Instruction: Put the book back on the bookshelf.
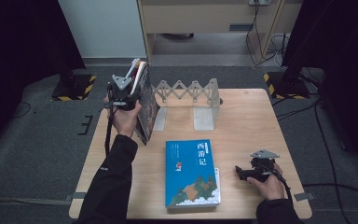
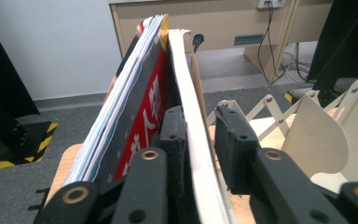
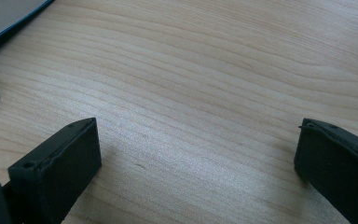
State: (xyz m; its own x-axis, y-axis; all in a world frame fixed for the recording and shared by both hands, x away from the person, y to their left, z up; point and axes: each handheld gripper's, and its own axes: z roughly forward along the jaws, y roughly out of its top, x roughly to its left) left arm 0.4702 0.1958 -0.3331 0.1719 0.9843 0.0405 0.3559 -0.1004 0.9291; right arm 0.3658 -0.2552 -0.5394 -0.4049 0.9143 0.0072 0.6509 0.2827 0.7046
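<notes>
Two hand-held grippers: left (image 1: 131,88) raised, jaws loosened around upright book (image 1: 145,100); right (image 1: 238,172) low, level, jaws apart.

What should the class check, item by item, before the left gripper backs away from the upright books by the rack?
1. Left gripper loose on the cream-paged book: ok. A gap shows at one of the jaws; the other lies against the pages.
2. Upright books stand unaided: cannot tell. In the high view they lean, and their foot is hidden.
3. Expanding rack has room for another book: ok. The table between its end plates is bare.
4. Right gripper ready: ok. The jaws are open over the table with nothing between them.
5. Blue book easy to pick up: ok. It lies flat, cover up, near the right gripper.
</notes>
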